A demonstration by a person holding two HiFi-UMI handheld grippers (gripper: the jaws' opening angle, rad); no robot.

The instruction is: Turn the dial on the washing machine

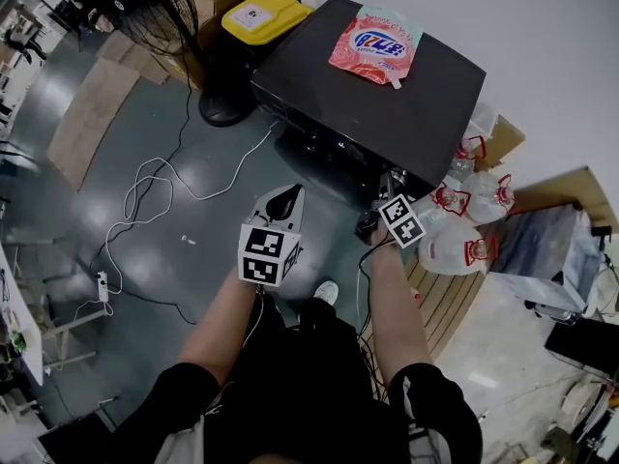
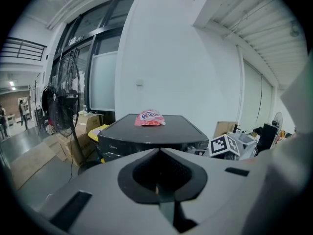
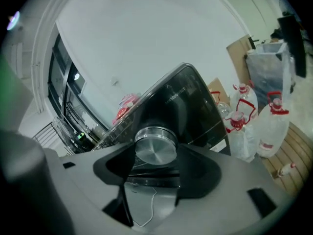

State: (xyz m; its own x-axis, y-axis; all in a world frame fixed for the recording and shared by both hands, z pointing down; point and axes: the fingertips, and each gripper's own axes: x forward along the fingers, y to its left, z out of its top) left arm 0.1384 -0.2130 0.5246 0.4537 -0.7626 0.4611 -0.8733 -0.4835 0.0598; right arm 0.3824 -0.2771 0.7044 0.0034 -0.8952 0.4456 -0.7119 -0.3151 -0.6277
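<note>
While the left gripper [image 1: 283, 201] is waiting back with its fingers together and empty, the right gripper [image 3: 154, 155] is framing the silver dial [image 3: 155, 145] on the washing machine [image 1: 387, 104] front. Its fingers are standing apart beside the dial, seemingly not pressing, perhaps to take a new grip.

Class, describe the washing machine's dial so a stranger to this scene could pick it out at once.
Find the black washing machine against the white wall, with a pink pouch lying on top. On its front sits the dial, the only round, brushed-metal knob on flat glossy black.
</note>
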